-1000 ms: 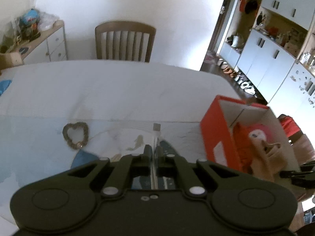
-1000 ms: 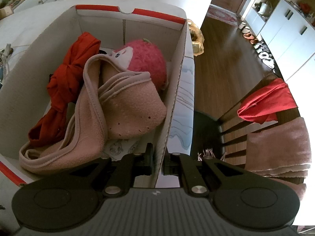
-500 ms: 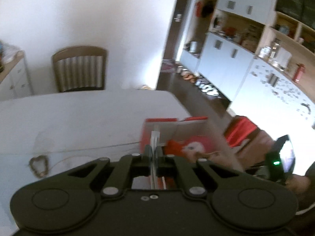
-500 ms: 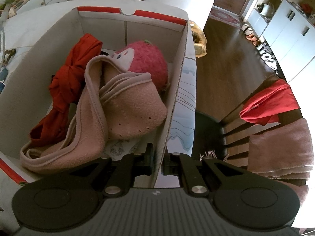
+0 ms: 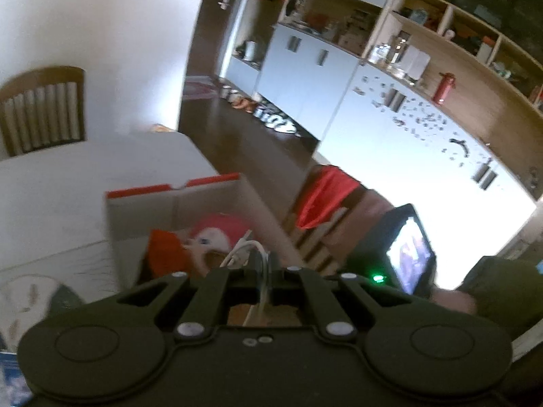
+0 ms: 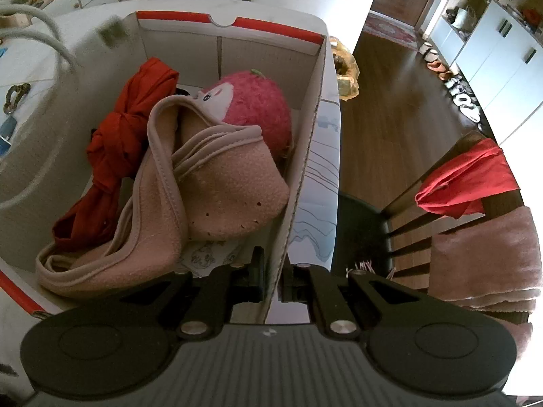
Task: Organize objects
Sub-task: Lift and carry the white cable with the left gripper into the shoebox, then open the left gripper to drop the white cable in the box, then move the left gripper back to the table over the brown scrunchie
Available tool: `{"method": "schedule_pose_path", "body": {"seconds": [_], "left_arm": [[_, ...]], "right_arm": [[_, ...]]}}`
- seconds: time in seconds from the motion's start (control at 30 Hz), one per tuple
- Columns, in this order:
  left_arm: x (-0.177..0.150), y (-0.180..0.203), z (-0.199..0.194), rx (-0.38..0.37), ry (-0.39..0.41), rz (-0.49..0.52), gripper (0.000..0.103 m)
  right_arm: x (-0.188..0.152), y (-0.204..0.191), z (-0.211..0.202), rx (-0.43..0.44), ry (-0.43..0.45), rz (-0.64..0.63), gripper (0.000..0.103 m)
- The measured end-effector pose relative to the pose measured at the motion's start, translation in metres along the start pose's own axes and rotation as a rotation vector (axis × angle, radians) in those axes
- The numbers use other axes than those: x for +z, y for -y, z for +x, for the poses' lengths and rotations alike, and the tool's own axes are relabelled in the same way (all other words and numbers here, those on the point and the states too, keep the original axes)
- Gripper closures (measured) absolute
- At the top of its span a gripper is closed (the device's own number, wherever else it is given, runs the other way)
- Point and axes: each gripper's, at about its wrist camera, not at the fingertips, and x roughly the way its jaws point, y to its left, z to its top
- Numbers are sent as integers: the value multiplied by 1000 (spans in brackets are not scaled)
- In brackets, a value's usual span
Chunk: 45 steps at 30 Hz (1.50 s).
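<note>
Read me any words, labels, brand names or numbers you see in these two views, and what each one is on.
No text can be read in either view.
Phone screen: lit, content too blurred.
Printed paper under the clothes in the cardboard box: cartoon line drawings, no legible words.
White cabinet doors: small dark marks, too small to read.
</note>
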Motion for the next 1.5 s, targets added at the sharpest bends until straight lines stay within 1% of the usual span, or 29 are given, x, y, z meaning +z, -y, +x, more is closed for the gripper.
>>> {"method": "schedule_pose_path", "body": {"seconds": [0.13, 0.23, 0.27, 0.33, 0.4, 0.5, 0.63, 0.7, 0.77, 0.8, 0.87, 0.93, 1.0, 1.03, 1.07, 1.1, 1.17, 1.23, 1.3, 1.4, 1.5], "left_arm": [[1, 5, 7, -43, -12, 2, 103], [-4, -1, 25, -68, -55, -31, 103], [-7, -5, 34, -64, -74, -38, 103], [-13, -14, 50, -21, -105, -51, 103], [-21, -22, 65, 24, -131, -38, 103], [-29, -32, 78, 75, -156, -21, 103], [-31, -44, 89, 146, -182, 18, 101], [-32, -48, 94, 164, -200, 25, 96], [-35, -52, 99, 168, -215, 25, 94], [-36, -54, 100, 173, -225, 25, 91], [-38, -55, 103, 183, -242, 28, 90], [-39, -56, 107, 194, -259, 35, 84], [-41, -56, 110, 205, -273, 44, 81], [-40, -55, 110, 204, -274, 53, 74], [-41, -53, 109, 201, -272, 59, 71], [-41, -52, 108, 196, -268, 63, 65], [-40, -47, 104, 195, -263, 75, 59], [-39, -43, 100, 211, -250, 82, 46], [-38, -41, 93, 213, -230, 80, 44], [-36, -42, 81, 198, -206, 52, 40], [-34, -41, 70, 198, -182, 36, 40]], "right_arm": [[-1, 2, -1, 10, 2, 6, 96], [-1, 2, -1, 15, 1, 10, 96], [0, 2, -1, 15, 1, 10, 96], [0, 2, -1, 16, 1, 9, 96], [0, 2, -1, 18, 0, 6, 96], [0, 2, -1, 21, -1, 8, 96], [0, 1, -1, 22, -7, 5, 96], [0, 1, -1, 22, -7, 5, 96], [1, 1, -1, 22, -8, 5, 96], [1, 1, -1, 22, -9, 5, 96], [1, 1, -1, 22, -10, 3, 96], [1, 1, -1, 22, -10, 3, 96], [1, 2, -1, 22, -10, 0, 96], [1, 2, -1, 22, -10, 0, 96], [1, 2, -1, 24, -9, -1, 96], [1, 2, -1, 22, -9, -1, 96], [1, 1, -1, 23, -8, -2, 96], [1, 1, -1, 24, -9, -2, 96], [1, 1, -1, 23, -9, -4, 96], [1, 2, -2, 22, -8, -7, 96], [0, 2, -2, 22, -7, -9, 96]]}}
